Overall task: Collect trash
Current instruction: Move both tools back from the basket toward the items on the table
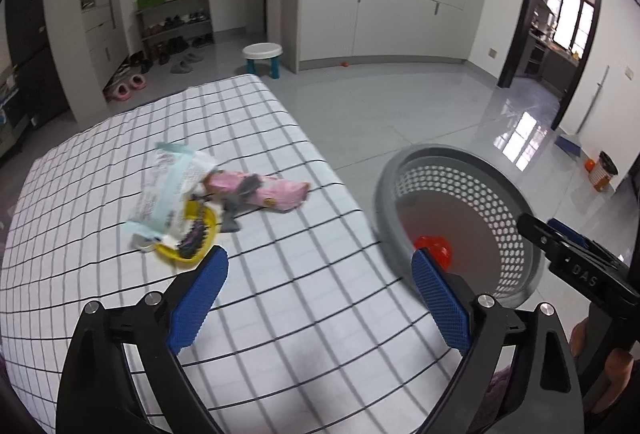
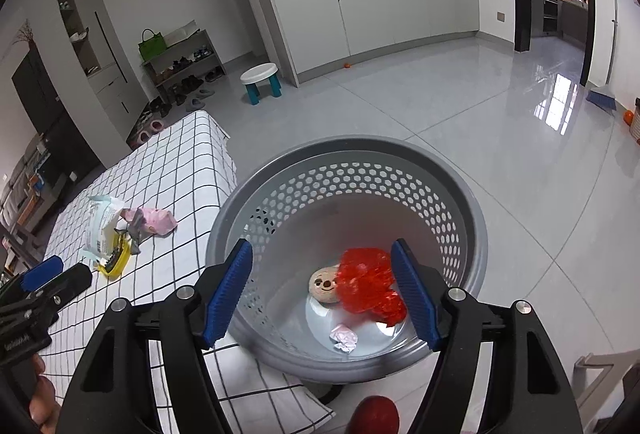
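— Both grippers stand apart with nothing between the pads: the left gripper (image 1: 316,266) sits low in its frame over the checked cloth (image 1: 260,314), the right gripper (image 2: 324,274) low centre over the grey basket (image 2: 472,234).

— Where is the trash?

— A pale blue wrapper (image 1: 168,189), a pink wrapper (image 1: 276,191) and a yellow packet (image 1: 192,234) lie bunched left of centre on the cloth. Inside the basket, centre frame, rest a red crinkled wrapper (image 2: 370,284), a round face-printed piece (image 2: 322,284) and a crumpled white scrap (image 2: 343,338).
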Demonstrator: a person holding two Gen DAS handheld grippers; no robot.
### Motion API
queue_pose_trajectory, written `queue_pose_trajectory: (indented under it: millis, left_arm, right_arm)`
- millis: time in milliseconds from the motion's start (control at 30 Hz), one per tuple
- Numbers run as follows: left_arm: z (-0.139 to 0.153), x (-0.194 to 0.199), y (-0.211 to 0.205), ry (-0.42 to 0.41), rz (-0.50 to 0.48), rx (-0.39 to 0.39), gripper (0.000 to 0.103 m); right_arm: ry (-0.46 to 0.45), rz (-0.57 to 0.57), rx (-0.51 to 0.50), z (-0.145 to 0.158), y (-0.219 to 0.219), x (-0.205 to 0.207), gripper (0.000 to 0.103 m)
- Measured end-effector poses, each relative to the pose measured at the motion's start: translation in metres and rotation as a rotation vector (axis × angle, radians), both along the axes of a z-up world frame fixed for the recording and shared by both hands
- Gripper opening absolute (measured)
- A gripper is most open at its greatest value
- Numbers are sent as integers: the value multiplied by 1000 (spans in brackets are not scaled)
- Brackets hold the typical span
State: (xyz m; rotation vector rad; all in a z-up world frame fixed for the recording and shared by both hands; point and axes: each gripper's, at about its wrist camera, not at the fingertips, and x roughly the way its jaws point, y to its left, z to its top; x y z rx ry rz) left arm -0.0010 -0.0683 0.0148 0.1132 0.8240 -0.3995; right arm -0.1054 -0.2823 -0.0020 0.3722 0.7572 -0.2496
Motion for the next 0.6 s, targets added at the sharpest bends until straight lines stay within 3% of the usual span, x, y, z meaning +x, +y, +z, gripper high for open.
queue_pose_trajectory:
  millis: [367,600]
  left_arm:
    - [23,7,59,-68,61,1,91]
    - [26,10,99,-84,112,-7,91]
  right_arm:
    - [-16,-41,61,9,21,-8,69]
    - [-19,6,27,20,57,-6,69]
